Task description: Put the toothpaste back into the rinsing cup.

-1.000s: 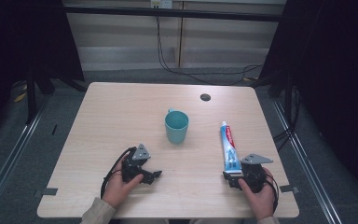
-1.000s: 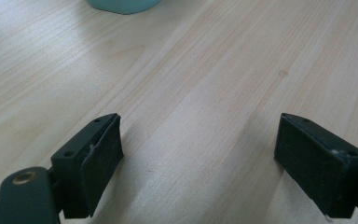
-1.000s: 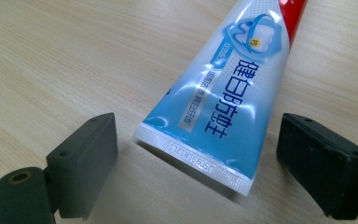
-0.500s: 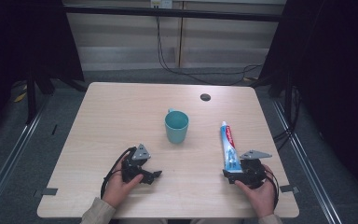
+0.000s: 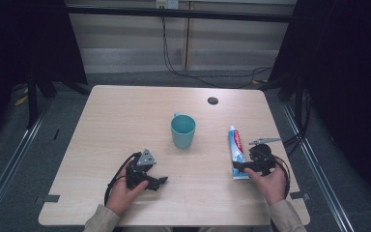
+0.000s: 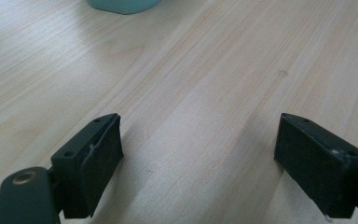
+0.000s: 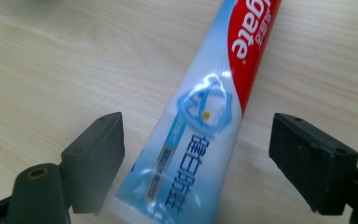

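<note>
We look down on a pale wooden desk [image 5: 125,121] with a person's two hands entering from six o'clock. Near the desk's centre stands a teal cup [image 5: 182,130], upright and open at the top. At about four o'clock from the cup lies a toothpaste tube [image 5: 235,150], flat on the wood, blue and white with a red band, its cap pointing toward twelve o'clock and its crimped end toward six. Our right gripper [image 5: 244,166] sits at that crimped end; in the right gripper view its black jaws stand apart on either side of the tube [image 7: 200,126], have just been closing a little, and neither pad presses on it. Our left gripper [image 5: 157,182] rests at about seven o'clock from the cup, well apart from it, jaws pointing toward three o'clock and standing wide apart over bare wood. A small dark hole [image 5: 212,100] marks the desk at one o'clock from the cup.
</note>
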Demonstrator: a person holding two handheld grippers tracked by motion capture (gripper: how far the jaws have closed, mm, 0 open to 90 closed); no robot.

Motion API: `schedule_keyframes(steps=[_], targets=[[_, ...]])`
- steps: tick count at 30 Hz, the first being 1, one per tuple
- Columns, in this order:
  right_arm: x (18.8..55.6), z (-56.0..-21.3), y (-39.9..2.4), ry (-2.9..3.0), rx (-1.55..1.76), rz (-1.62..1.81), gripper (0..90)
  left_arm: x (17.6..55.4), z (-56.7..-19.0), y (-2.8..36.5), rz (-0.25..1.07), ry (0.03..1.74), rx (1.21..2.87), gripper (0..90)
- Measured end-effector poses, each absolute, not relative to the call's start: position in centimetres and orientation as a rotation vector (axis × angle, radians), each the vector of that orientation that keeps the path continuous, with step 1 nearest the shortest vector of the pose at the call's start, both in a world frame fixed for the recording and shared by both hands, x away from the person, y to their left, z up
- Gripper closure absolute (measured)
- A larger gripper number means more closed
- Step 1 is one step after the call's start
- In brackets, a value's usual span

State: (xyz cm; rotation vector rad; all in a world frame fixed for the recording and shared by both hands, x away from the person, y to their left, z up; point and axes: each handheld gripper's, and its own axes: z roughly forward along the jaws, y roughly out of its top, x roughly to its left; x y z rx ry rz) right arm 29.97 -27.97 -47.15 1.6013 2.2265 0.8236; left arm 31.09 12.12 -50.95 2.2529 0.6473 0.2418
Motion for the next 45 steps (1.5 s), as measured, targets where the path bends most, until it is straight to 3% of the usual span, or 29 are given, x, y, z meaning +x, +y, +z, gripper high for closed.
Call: schedule_keyframes(steps=[9,29,40,45], targets=[[32.7,-46.7,-27.7,2.258,1.671,0.739,25.9,31.1,-51.0,12.1,0.241,0.647,2.253,14.5],[35.6,-47.4,-26.7,2.288,1.792,0.531,29.2,31.1,-51.0,12.1,0.241,0.648,2.252,14.5],[35.9,-47.7,-25.4,2.296,1.811,0.407,41.7,31.1,-51.0,12.1,0.241,0.647,2.253,14.5],[36.0,-47.5,-25.2,2.279,1.839,0.380,52.5,31.1,-51.0,12.1,0.241,0.646,2.252,14.5]])
